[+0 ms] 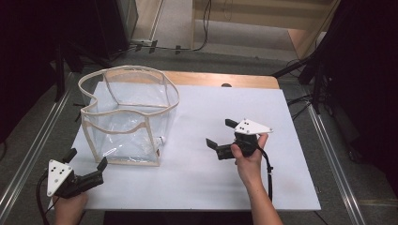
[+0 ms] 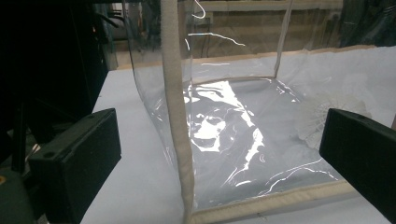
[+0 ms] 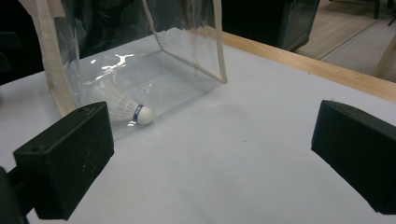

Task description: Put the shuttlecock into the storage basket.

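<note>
Your left claw (image 1: 89, 168) sits at the near left corner of the white-topped bench (image 1: 225, 187), its two black jaws spread wide with nothing between them. It points toward the near left corner of the clear plastic box-shaped bag with cream fabric edging (image 1: 126, 117), which stands upright and open at the top on the left half of the bench. In the left gripper view the bag's (image 2: 233, 130) cream corner seam rises straight up between your jaws, just ahead of them and not touched by either.

Your right claw (image 1: 219, 136) is held over the middle of the bench, to the right of the bag and apart from it. Its jaws are also spread wide and hold nothing; they face left, toward the bag's right side. Your right hand (image 1: 249, 161) grips the body of that tool from below, with the grey three-cornered plate on top.

The white feathered shuttlecock with a blue band and a rounded cork tip (image 3: 125, 109) lies on its side at the bag's near right bottom corner, its cork tip pointing out toward your right claw. In the right gripper view it rests low against the clear wall (image 3: 140, 70); whether it lies inside the bag or just at its edge cannot be told. From above it shows as a small pale shape (image 1: 159, 140) at that same corner.
</note>
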A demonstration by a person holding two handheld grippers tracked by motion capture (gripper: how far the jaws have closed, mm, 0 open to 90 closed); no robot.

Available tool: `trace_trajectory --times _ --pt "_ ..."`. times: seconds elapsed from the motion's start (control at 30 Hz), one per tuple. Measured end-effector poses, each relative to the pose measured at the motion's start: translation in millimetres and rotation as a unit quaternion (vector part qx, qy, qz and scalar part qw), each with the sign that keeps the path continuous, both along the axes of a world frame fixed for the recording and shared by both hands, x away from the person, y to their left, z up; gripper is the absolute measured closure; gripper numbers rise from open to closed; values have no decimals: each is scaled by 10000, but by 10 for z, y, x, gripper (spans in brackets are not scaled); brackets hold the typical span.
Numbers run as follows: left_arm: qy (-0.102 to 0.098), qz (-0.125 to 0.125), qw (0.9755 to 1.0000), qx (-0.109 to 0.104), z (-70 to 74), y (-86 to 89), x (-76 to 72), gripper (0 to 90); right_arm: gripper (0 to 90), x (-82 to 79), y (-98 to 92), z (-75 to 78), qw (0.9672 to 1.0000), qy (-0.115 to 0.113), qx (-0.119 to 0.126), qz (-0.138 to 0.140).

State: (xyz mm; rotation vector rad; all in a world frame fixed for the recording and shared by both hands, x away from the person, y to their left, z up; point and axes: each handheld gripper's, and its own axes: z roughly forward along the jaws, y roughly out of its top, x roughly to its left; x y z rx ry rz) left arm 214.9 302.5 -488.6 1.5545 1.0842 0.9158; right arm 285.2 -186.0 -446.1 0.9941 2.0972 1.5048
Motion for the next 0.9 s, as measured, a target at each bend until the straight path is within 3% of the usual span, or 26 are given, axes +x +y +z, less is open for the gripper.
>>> trace_trajectory --times 0.9 --pt "2 -1 10000 45 -1 -5 -3 0 0 -303 -660 -266 9973 229 -85 -692"
